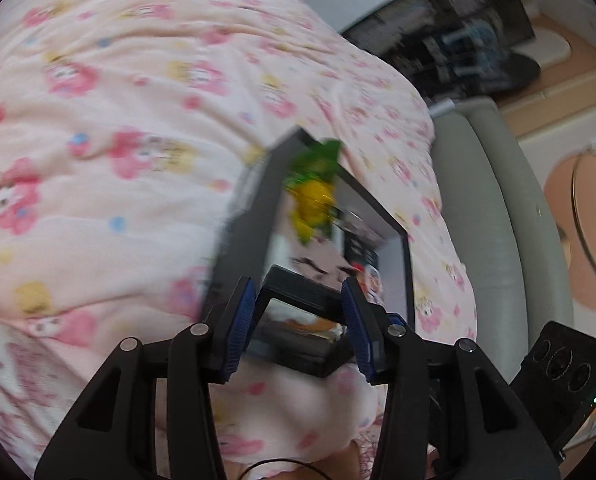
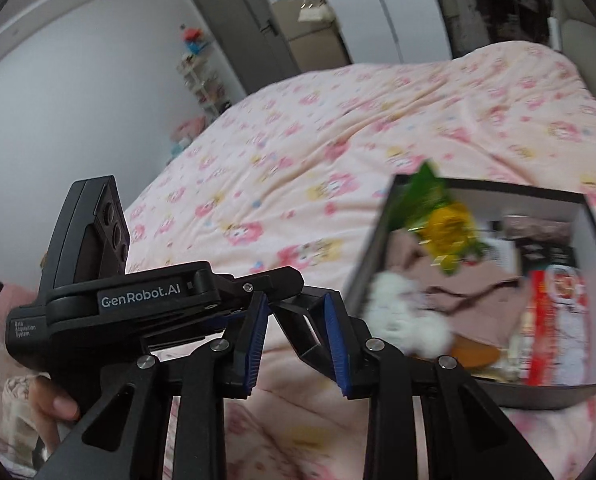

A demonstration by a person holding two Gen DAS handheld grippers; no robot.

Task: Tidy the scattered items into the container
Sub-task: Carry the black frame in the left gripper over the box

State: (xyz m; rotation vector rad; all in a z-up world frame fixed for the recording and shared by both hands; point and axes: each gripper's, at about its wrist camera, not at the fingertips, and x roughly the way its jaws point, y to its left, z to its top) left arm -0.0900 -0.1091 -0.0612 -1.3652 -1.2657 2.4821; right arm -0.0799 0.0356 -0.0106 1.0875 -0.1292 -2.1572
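Observation:
A dark grey open box (image 2: 378, 236) lies on the pink patterned quilt, with a beige cloth, a white fluffy item (image 2: 406, 316) and a red packet (image 2: 554, 320) inside. A green and yellow packet (image 2: 446, 224) is blurred over the box's far end; it also shows in the left wrist view (image 1: 314, 196). My left gripper (image 1: 300, 324) is open, its fingers astride the box's near corner (image 1: 310, 312). My right gripper (image 2: 296, 344) is open and empty, just left of the box, with the left gripper's fingertips in front of it.
The pink quilt (image 1: 118, 120) covers the bed. A grey padded bed edge (image 1: 482, 216) runs on the right, with tan floor beyond. In the right wrist view a grey door (image 2: 242, 28) and a white shelf (image 2: 202, 76) stand at the far wall.

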